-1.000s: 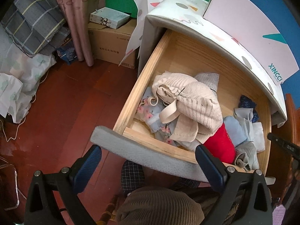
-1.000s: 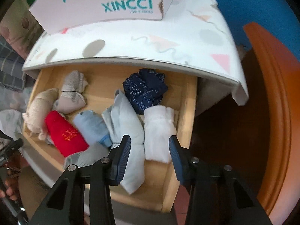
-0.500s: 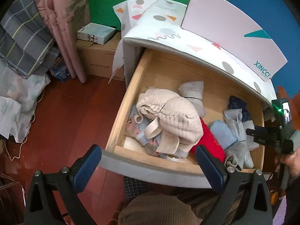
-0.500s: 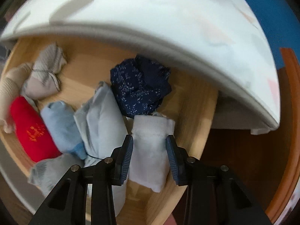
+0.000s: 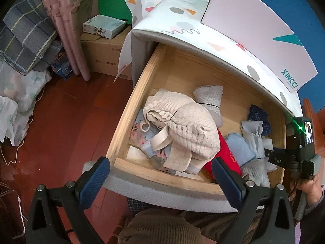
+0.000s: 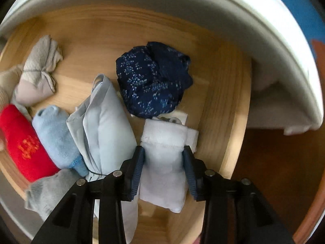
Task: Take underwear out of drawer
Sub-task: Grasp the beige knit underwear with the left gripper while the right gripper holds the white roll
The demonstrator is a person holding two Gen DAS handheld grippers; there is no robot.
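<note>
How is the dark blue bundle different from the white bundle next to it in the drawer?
The dark blue bundle is speckled with tiny pale marks; the white bundle is plain. The dark blue one is scrunched into a roundish ball, the white one folded into a neat long shape. The dark blue one lies free; the white one sits between the right gripper's pads. Both are soft cloth lying in the wooden drawer.

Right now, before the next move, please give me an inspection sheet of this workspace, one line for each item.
Surface: wooden drawer pulled open, bottom partly bare.
Job's things: white folded garment near the drawer's right side; dark blue speckled bundle behind it.
Clutter: red roll, light blue roll, cream knit pile.
Tools: right tool astride the white garment, pads touching its sides; left tool open, empty.
Cables: white cord on the floor.
Surroundings: cardboard box, pink curtain.
</note>
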